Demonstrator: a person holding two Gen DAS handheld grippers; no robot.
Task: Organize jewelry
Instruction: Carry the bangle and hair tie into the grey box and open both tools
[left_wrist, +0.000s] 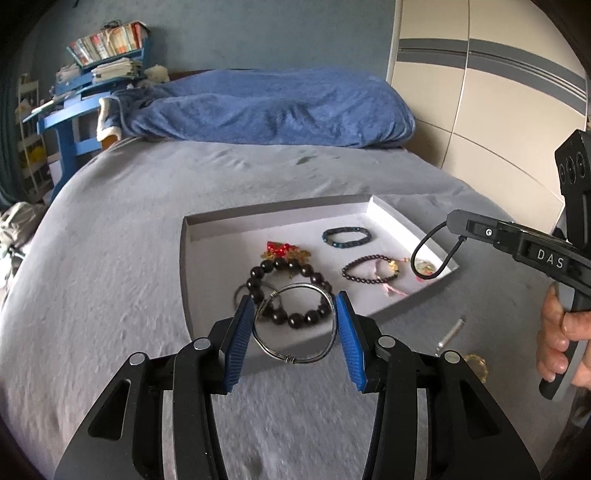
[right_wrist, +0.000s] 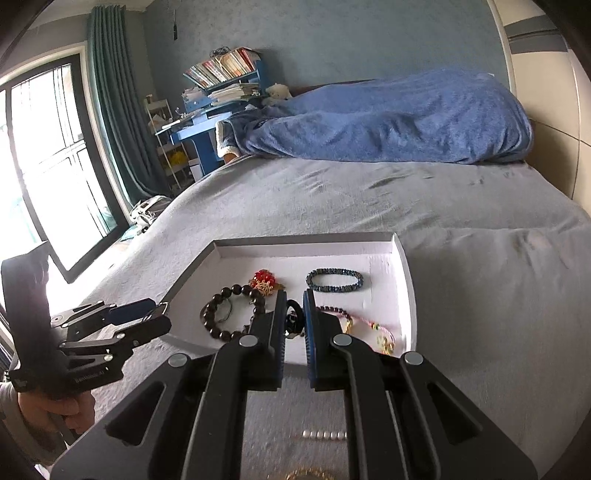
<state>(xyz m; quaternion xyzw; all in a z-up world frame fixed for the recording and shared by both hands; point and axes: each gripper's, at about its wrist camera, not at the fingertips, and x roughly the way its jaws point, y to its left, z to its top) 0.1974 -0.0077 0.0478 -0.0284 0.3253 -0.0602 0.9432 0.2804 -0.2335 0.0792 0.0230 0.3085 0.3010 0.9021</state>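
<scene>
On the left, the left gripper (left_wrist: 295, 325) has its blue jaws clamped on a silver wire bangle (left_wrist: 295, 323), one pad on each side of the ring, holding it up just above the near edge of the white tray (left_wrist: 280, 218). The tray lies on the grey bed (left_wrist: 110, 258). Inside it, at the left, sits a bracelet of large dark beads (left_wrist: 291, 291) with a red and gold ornament (left_wrist: 282, 253) touching its far side. Further right, a dark blue bead bracelet (left_wrist: 346, 237) lies near the far wall of the tray, and a thin maroon bead bracelet (left_wrist: 365, 271) with a pink cord lies nearer. At the right, the right gripper (right_wrist: 294, 325) has its jaws together on a black elastic loop (left_wrist: 430, 254), which hangs from the tips over the tray's right corner. A hand (left_wrist: 557, 339) grips its handle. On the bed, just outside the tray, lies a small pale stick (left_wrist: 450, 332).
</scene>
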